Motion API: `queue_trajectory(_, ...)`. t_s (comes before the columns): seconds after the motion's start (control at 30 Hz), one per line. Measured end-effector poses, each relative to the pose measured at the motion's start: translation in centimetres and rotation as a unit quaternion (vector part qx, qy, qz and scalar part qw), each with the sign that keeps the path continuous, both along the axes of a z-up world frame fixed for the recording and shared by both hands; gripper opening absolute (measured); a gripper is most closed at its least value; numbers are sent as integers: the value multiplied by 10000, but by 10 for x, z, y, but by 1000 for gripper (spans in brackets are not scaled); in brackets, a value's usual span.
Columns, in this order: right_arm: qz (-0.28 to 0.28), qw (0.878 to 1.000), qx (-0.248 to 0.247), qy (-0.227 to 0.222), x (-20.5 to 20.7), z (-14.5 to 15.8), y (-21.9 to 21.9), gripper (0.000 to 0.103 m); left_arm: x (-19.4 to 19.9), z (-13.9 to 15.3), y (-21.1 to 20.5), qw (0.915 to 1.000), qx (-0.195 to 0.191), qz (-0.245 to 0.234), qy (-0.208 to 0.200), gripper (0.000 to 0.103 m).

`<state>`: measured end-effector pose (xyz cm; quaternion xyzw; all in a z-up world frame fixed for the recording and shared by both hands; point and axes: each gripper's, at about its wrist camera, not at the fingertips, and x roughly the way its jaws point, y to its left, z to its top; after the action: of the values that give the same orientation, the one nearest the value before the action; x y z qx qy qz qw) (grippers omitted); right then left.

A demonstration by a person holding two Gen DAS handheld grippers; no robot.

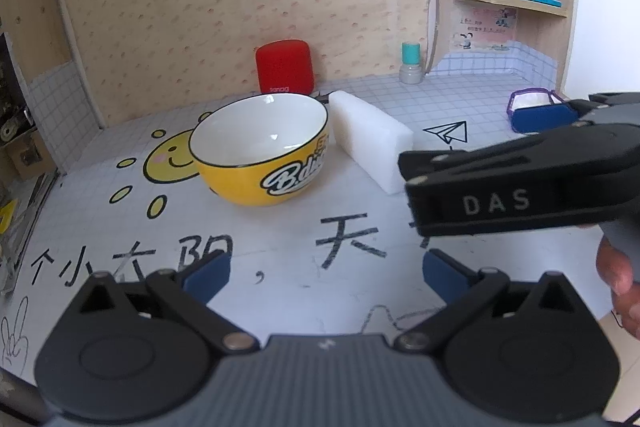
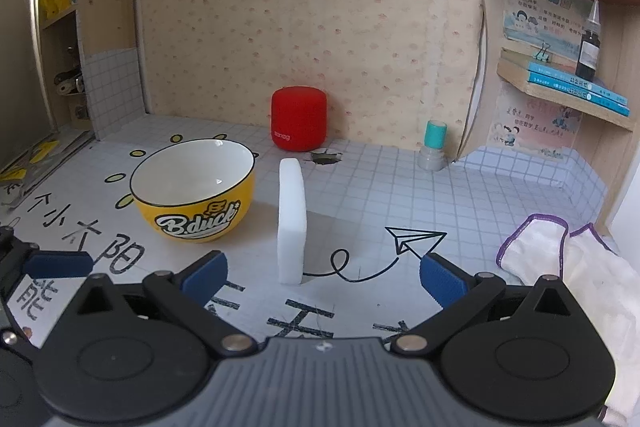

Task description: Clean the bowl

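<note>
Bowl (image 2: pixel 194 189) beside sponge (image 2: pixel 292 223)

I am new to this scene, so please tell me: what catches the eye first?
A yellow bowl with a white inside stands on the printed table. A white sponge block stands on edge to its right, apart from it. A red speaker sits behind, by the wall.

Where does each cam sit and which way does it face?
Left wrist: rides the left hand-held gripper, facing the back wall over the yellow bowl; open blue fingers, the right hand-held gripper and a hand show.
Right wrist: rides the right hand-held gripper, aimed at the upright white sponge; open fingers show, the left hand-held gripper's tip at left edge.
Shared: bowl, sponge, red speaker, white cloth.
</note>
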<state>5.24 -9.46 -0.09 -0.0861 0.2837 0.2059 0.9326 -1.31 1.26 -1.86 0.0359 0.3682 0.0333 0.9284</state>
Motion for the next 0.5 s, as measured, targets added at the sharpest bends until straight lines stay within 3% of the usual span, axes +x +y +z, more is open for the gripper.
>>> queue_trajectory(0.5, 94, 9999, 112, -37, -4, 4, 0, 103, -5, 0, -2, 10000, 15, -47, -28, 103)
